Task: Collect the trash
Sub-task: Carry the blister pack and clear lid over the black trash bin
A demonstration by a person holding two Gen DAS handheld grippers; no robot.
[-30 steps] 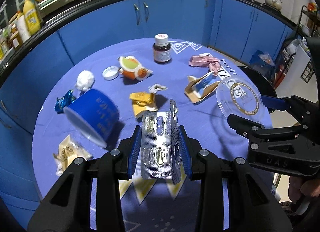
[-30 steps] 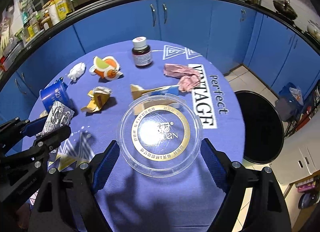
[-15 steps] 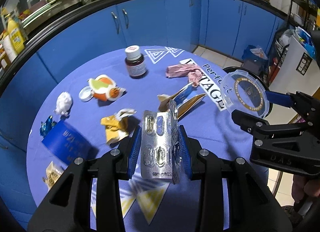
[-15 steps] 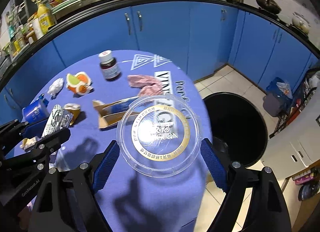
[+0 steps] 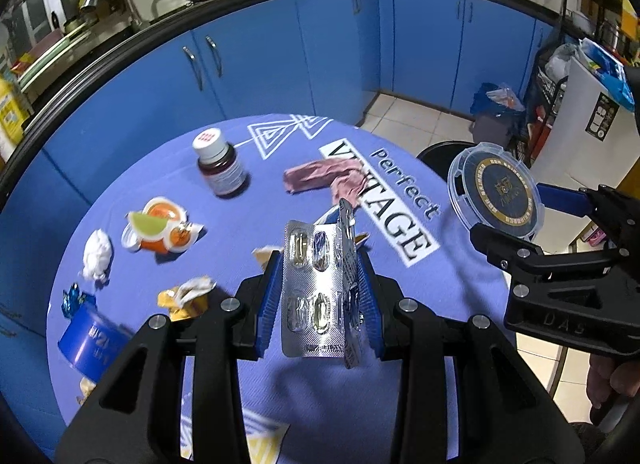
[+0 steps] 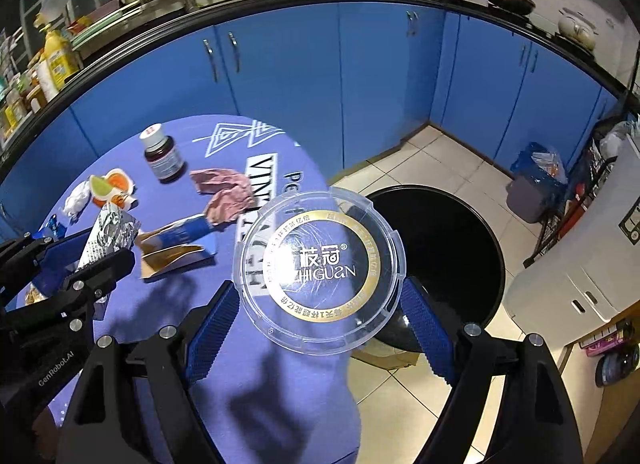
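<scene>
My left gripper (image 5: 318,300) is shut on silver blister packs (image 5: 316,284) of capsules, held above the round table (image 5: 280,404) with its purple cloth. My right gripper (image 6: 320,304) is shut on a round clear plastic lid (image 6: 320,270) with a gold ring and print; the lid (image 5: 496,191) hangs past the table's right edge, partly over the black bin (image 6: 436,252) on the floor. In the right wrist view the left gripper (image 6: 80,260) with the blister packs (image 6: 108,229) shows at far left.
On the cloth lie a brown pill bottle (image 5: 220,171), pink crumpled paper (image 5: 328,179), an orange jelly cup (image 5: 160,229), a white tissue wad (image 5: 96,254), a yellow wrapper (image 5: 186,298), a blue cup (image 5: 90,342) and a torn carton (image 6: 176,244). Blue cabinets (image 6: 280,75) stand behind.
Both grippers have swung to the right with their loads. The table's litter slid left in both views, and the black bin now fills the floor under the lid.
</scene>
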